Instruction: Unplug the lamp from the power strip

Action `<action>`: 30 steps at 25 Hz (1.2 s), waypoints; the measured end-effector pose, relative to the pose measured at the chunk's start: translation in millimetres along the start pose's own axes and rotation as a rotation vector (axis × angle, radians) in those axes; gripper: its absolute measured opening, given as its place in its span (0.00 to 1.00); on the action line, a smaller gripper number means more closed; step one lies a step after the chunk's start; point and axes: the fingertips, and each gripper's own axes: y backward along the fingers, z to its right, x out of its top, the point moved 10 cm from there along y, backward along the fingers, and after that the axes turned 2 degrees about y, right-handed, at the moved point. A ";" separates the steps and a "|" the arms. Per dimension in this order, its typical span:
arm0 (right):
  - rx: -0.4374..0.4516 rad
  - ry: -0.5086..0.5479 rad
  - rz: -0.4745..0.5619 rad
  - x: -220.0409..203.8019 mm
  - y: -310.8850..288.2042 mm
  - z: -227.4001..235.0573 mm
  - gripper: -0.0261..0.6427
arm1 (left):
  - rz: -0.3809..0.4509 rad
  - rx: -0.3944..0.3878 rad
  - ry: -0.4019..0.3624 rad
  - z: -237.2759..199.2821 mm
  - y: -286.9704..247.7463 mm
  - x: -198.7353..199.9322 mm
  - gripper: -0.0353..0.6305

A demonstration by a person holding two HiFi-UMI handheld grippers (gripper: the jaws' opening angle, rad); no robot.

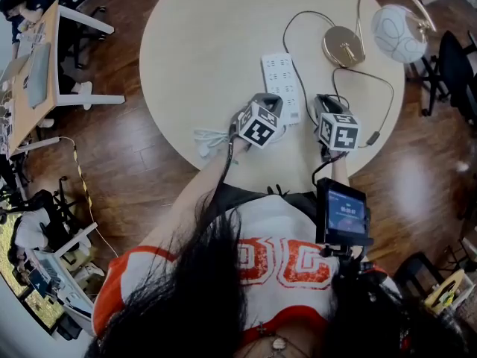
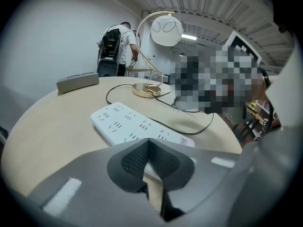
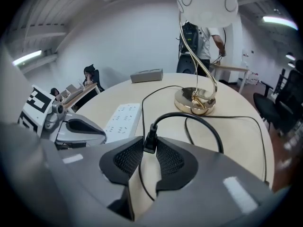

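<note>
Nearest, the right tool (image 3: 149, 150) is clamped on the lamp's black plug (image 3: 150, 137), which looks already clear of the power strip (image 3: 122, 116). I'd draw it away gently, keeping the cord (image 3: 210, 126) slack. The left tool (image 2: 148, 146), jaws together, sits at the strip's near end, where it could steady the strip. Farther off, the lamp (image 3: 195, 100) stands on the bench (image 1: 209, 36). Only the right gripper view shows the plug; the head view doesn't.

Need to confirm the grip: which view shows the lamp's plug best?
Right gripper view: the black plug sits clamped between the jaws of the right gripper. The head view hides it behind that gripper; the left gripper view misses it.
</note>
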 end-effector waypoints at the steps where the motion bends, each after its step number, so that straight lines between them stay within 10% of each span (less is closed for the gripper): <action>1: 0.013 -0.013 -0.012 -5.1 -1.5 -0.1 0.17 | 0.004 -0.002 -0.002 -0.2 -0.6 -0.1 0.05; 8: 0.103 -0.080 -0.094 -23.1 -6.8 -11.2 0.34 | 0.002 -0.005 -0.090 1.8 4.6 -0.5 0.05; 20: 0.087 -0.214 -0.077 -54.8 27.3 -29.6 0.28 | 0.220 0.003 0.009 -3.8 64.7 19.3 0.05; 24: 0.051 -0.239 0.019 -52.7 42.1 -43.2 0.04 | 0.275 -0.007 0.004 -0.7 81.7 21.0 0.05; 30: 0.030 -0.277 0.264 -34.1 68.7 -68.8 0.04 | 0.374 -0.044 0.063 5.7 112.2 15.2 0.05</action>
